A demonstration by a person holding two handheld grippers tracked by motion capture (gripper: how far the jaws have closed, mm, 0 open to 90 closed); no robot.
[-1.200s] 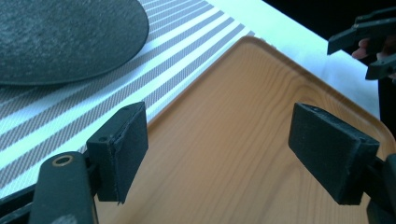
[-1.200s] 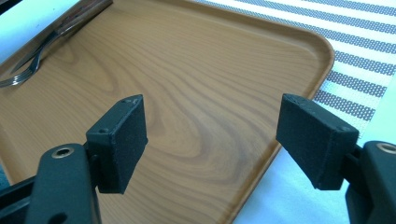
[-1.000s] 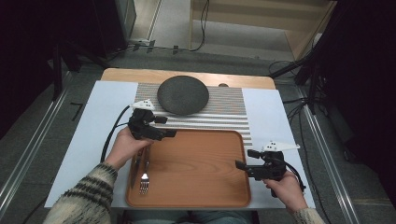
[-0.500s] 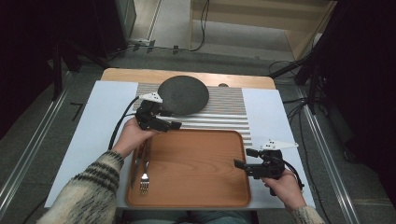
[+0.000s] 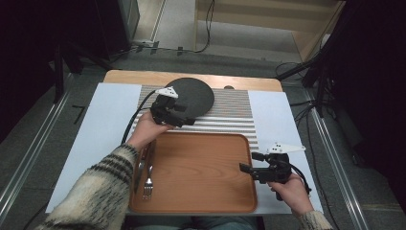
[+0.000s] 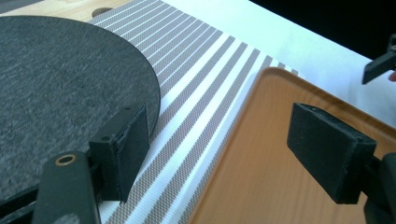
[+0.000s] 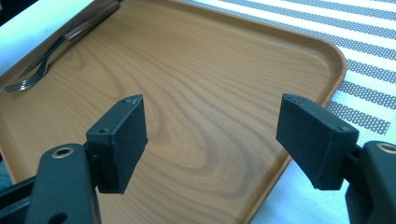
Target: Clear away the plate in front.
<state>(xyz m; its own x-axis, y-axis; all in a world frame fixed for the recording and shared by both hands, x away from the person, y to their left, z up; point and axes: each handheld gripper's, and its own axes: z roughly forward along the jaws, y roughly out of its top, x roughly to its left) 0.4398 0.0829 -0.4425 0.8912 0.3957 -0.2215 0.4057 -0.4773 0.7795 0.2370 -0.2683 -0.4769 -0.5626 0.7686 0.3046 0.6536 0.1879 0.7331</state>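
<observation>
Lab: rail-framed table (image 5: 110, 120), floor cables (image 5: 206, 28).

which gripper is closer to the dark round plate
Left. The left gripper hangs open at the dark round plate's near edge; the right gripper is far off, over the wooden tray's right rim.

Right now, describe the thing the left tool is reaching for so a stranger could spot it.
Start at the brown wooden tray, then look past its far edge to the striped grey-and-white placemat. On it lies a round, flat, dark grey slate plate: the only round, dark thing on the table.
</observation>
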